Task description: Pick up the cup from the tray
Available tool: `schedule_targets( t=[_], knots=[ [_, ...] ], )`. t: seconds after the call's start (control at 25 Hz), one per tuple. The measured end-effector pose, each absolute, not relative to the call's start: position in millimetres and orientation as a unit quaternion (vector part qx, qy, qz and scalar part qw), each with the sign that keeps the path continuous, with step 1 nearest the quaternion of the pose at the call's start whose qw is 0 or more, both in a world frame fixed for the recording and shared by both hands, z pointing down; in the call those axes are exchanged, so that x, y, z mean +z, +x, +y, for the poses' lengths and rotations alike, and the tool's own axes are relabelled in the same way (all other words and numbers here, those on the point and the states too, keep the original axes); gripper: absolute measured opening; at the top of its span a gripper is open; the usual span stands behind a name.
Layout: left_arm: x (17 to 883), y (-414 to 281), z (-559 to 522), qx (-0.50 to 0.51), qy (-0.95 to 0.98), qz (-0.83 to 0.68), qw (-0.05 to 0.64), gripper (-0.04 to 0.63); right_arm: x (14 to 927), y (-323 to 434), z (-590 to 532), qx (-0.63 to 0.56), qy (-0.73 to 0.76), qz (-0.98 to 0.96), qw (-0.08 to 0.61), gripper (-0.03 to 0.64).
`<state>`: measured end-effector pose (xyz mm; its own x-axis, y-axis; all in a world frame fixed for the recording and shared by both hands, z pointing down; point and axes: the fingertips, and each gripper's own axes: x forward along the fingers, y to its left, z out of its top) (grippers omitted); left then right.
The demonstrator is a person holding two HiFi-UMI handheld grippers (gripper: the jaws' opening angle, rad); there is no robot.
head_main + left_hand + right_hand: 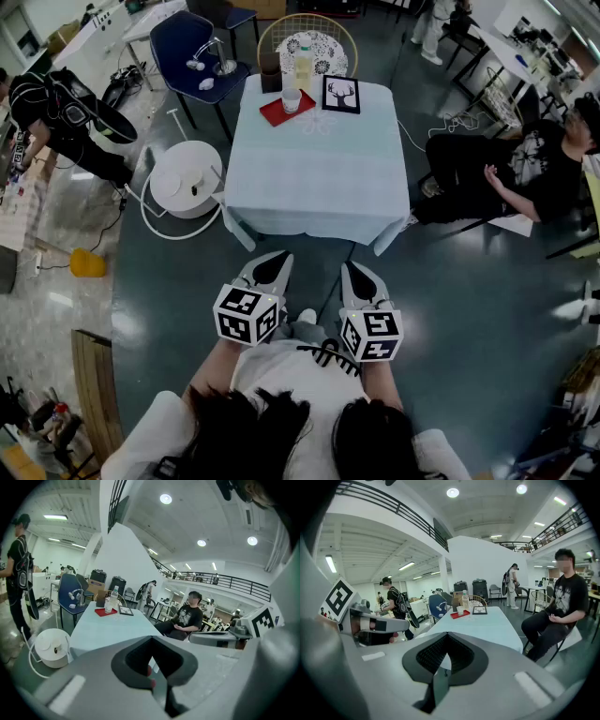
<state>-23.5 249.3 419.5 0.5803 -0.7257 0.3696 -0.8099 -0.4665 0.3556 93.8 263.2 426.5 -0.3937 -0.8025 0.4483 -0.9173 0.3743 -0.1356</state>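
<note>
Pale and small, the cup (292, 100) stands on the red tray (273, 113) at the far end of the table (314, 173), with a bottle (303, 66) just behind it and a framed picture (340, 94) beside the tray. It looks light and thin-walled (plastic or paper, I cannot tell which). A hard squeeze would likely dent it, and a nudge could tip it or slide it off the tray. The best hold is probably across the side wall at about mid-height, coming in from the near side, away from the bottle.

Both grippers are well short of the table, held low in front of the person. The left gripper (272, 267) has its jaws pressed together with nothing between them, and so does the right gripper (359, 279).

At this range the cup is tiny in every view. Whether it holds liquid, its rim and its exact place on the tray cannot be made out, and the bottle partly merges with it.
</note>
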Motion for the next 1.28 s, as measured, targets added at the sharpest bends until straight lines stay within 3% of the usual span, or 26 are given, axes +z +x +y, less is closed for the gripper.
schedule_targets(
  t=[0.84,1.28],
  knots=[
    [414,0,255,0.087,0.860,-0.438,0.246,0.000,419,107,264,0.201,0.528,-0.815,0.127,0.026],
    [425,-8,239,0.066,0.830,-0.490,0.259,0.000,422,104,242,0.209,0.445,-0.862,0.123,0.144]
  ],
)
